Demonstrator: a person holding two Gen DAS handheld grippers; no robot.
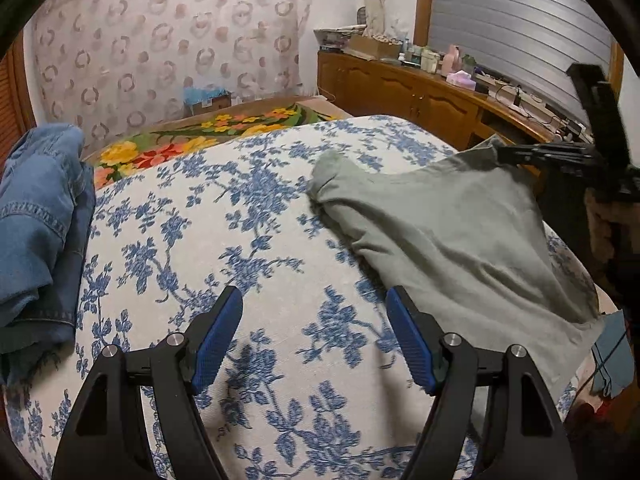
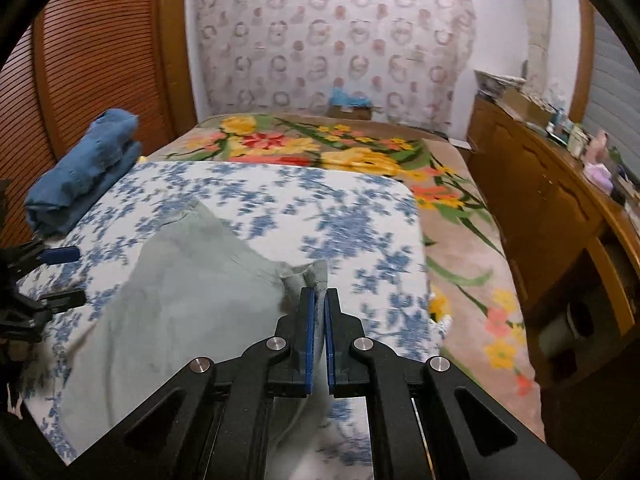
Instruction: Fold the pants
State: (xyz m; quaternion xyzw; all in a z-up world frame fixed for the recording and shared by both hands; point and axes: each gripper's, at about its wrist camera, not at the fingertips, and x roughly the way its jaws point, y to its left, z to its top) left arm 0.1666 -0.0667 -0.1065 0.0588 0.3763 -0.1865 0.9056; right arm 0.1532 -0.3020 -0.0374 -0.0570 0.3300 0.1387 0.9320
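Left gripper (image 1: 314, 334) nearest the lens in the left wrist view, blue-padded fingers (image 1: 218, 338) spread wide apart, nothing between them, hovering over the bedspread (image 1: 224, 216), white with blue flowers. Same gripper shows at the left edge of the right wrist view (image 2: 60, 276), fingers apart there too.

Right gripper (image 2: 319, 312) fills the bottom of the right wrist view, fingers (image 2: 307, 336) pressed together and clamped on a bunched corner of the pants (image 2: 192, 292). A tuft of the grey-green fabric sticks up just past the fingertips. In the left wrist view this gripper (image 1: 500, 154) is at the far right side of the bedspread, pinching the pants (image 1: 452, 232) at their raised edge.

Pants: grey-green, lying on the right part of the bedspread, one side lifted off it by the right gripper, the rest draped down onto the bedspread. A rounded fold end points toward the middle of the bedspread. Touching the left gripper's right finger or only near it: cannot tell.

Jeans (image 1: 40, 224), folded, blue denim, at the left edge of the bedspread, well apart from the pants; also seen in the right wrist view (image 2: 84, 168).

Blanket (image 2: 360, 152) with yellow and red flowers lies beyond and to the right of the bedspread. Wooden cabinet (image 1: 404, 92) further right of the bedspread, top cluttered with bottles and boxes. Patterned curtain (image 1: 168, 40) behind the bedspread, on the far wall.
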